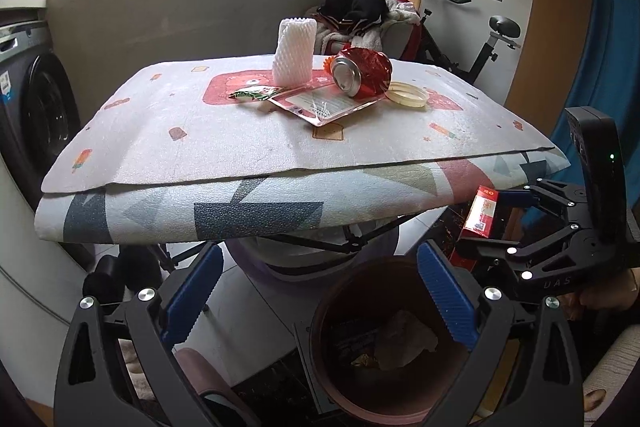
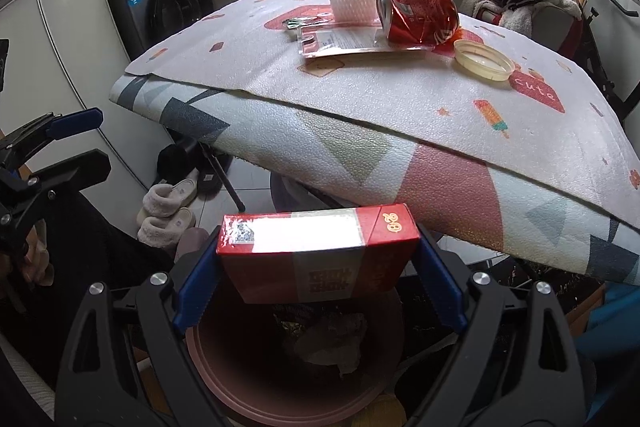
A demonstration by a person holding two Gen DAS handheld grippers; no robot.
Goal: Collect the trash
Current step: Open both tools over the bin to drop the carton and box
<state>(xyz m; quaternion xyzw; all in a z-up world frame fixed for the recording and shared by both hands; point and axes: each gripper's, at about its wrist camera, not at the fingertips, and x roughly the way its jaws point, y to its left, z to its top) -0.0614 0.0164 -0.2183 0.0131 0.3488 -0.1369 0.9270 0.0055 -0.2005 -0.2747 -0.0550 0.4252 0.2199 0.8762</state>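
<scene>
My right gripper point(image 2: 318, 279) holds a red box point(image 2: 316, 255) crosswise between its blue pads, one pad pressed on each short end, so the jaws stand wide but are closed on it. The box hangs just over the mouth of the pink bin point(image 2: 248, 383), which sits on the floor below the table's near edge and already has crumpled paper point(image 2: 332, 343) and dark scraps inside. From my left wrist view the same box point(image 1: 482, 213) shows off to the right, gripped by the right gripper point(image 1: 492, 227) beside the table's corner and above the bin point(image 1: 320, 355). My left gripper point(image 1: 320, 303) is spread wide with nothing between its pads, and it points down toward the floor and the bin's left rim. The table point(image 1: 160, 215) wears a padded cover with grey and pink shapes, with a thinner mat point(image 1: 180, 147) printed with popsicles laid on top. More trash lies there, well apart from both my grippers: a white foam net sleeve point(image 1: 295, 51) standing upright, a crushed red can point(image 1: 362, 73) on its side just right of it, a clear flat packet point(image 1: 324, 103) under and in front of the can, a small green wrapper point(image 1: 250, 93) to the packet's left, and a pale plastic lid point(image 1: 407, 95) to the can's right. A washing machine point(image 2: 160, 3) stands at the left, and slippers point(image 2: 168, 211) rest on the floor under the table.
</scene>
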